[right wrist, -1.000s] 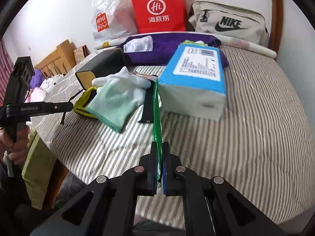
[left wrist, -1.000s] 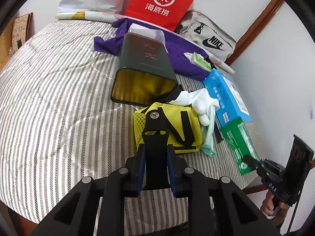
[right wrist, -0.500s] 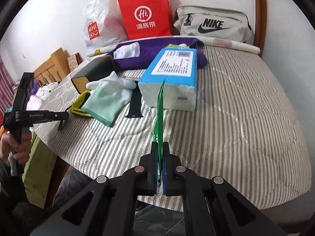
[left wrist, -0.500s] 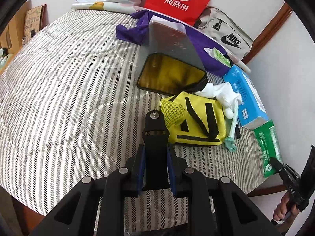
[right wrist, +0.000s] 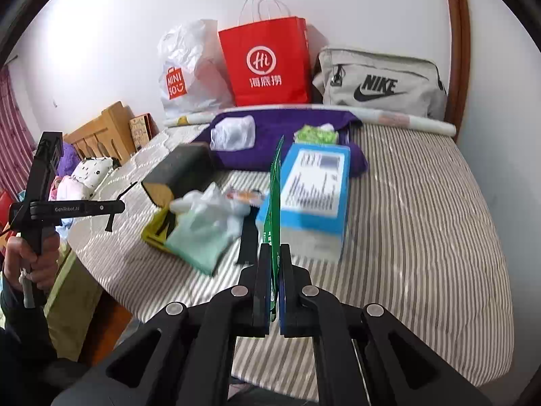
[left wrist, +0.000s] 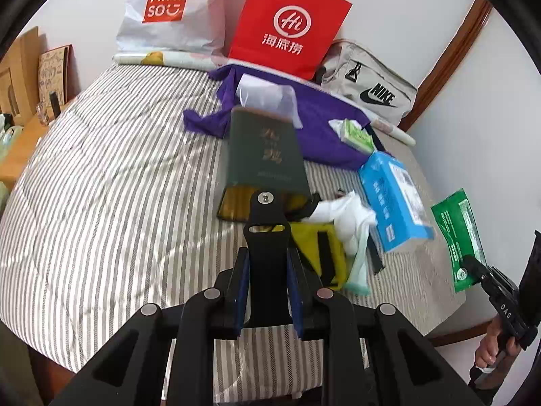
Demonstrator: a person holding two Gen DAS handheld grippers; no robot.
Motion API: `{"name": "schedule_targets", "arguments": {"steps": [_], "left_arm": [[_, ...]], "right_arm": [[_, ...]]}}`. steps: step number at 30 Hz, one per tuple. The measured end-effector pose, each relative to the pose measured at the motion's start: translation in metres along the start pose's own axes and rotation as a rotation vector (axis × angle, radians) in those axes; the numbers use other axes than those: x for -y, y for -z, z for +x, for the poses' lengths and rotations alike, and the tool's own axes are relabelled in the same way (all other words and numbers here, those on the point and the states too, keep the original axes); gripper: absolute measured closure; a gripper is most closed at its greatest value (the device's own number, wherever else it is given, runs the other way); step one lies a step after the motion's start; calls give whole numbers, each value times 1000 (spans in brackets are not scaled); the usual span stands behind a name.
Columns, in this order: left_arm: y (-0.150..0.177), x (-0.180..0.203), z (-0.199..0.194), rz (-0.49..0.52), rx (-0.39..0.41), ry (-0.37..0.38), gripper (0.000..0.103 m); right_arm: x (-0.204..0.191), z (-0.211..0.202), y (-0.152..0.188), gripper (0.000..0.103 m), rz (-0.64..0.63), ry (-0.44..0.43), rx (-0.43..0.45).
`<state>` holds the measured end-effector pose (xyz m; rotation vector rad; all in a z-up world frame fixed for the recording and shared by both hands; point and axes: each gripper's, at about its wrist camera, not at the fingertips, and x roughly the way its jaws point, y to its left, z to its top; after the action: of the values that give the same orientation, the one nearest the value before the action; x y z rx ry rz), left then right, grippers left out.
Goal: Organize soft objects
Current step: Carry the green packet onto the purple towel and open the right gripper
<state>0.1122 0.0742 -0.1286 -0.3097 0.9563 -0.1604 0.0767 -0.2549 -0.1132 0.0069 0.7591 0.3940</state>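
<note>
My right gripper (right wrist: 274,260) is shut on a flat green packet (right wrist: 275,189), held edge-on above the striped bed; it also shows in the left wrist view (left wrist: 460,233). My left gripper (left wrist: 267,257) is shut on a black clip-like piece (left wrist: 266,223) and hovers over the bed's near edge. Ahead lie a yellow pouch with black straps (left wrist: 321,247), white and mint gloves (right wrist: 203,233), a blue tissue pack (right wrist: 314,193), a dark green box (left wrist: 263,159) and a purple cloth (left wrist: 321,121).
A red paper bag (right wrist: 270,64), a white Miniso bag (right wrist: 189,67) and a grey Nike bag (right wrist: 382,84) stand at the wall. A small green tissue pack (left wrist: 355,132) lies on the purple cloth. Wooden furniture (right wrist: 104,132) is on the left.
My right gripper has lifted the green packet off the bed and raised it upright. My left gripper has swung back toward the dark box and yellow pouch.
</note>
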Motion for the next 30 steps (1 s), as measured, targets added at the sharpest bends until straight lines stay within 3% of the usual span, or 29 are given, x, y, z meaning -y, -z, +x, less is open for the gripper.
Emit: {"name": "schedule_targets", "arguments": {"steps": [18, 30], "left_arm": [[-97, 17, 18, 49, 37, -3, 83], [-157, 14, 72, 49, -12, -6, 83]], "right_arm": [[17, 64, -107, 100, -24, -33, 6], [29, 155, -168, 100, -23, -68, -75]]}}
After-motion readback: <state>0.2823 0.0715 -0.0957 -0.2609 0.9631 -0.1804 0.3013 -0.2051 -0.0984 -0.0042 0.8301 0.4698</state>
